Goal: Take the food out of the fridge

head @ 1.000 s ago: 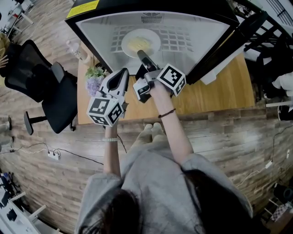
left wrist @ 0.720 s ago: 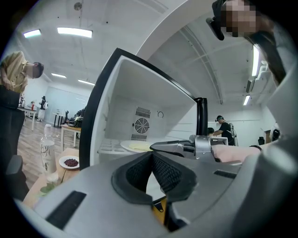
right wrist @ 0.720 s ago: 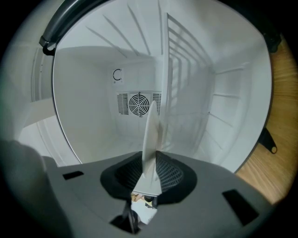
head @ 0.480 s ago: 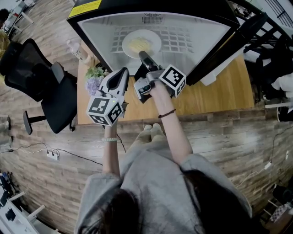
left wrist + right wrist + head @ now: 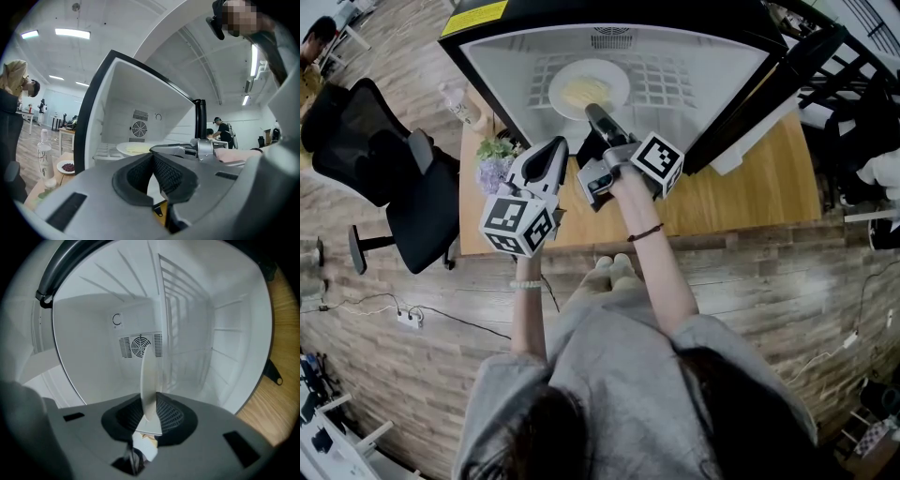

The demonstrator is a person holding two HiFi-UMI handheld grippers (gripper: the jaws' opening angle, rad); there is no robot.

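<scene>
Has just closed the right gripper (image 5: 592, 112) on the near rim of the round white plate (image 5: 617, 82): a second ago stood much wider, now presses both black ribbed pads (image 5: 172, 413) against the thin rim, seen edge-on between them in the right gripper view. Has also rolled this gripper a little, without shifting it from its place. Means, by judgement, a finished grasp and a pull-out not yet begun; remains to draw the plate level toward the front opening and to set it down somewhere outside, perhaps on the wooden tabletop (image 5: 750, 183). Keeps the left gripper (image 5: 553, 148) closed and empty, pads together, just outside the opening and beside the right one, touching nothing. As for the plate: rests inside the white-lined fridge with black frame (image 5: 722, 66), on the white wire shelf (image 5: 675, 82), about the middle of it, in front of the round fan grille (image 5: 609, 37) in the back wall. Carries a flat pale yellow heap of food (image 5: 581, 92) in the centre; impossible to tell what kind. Looks shallow and smooth, with a thin rim, and held only at one edge, so probably ready to tip or slip under a quick pull; better kept level and moved slowly.
</scene>
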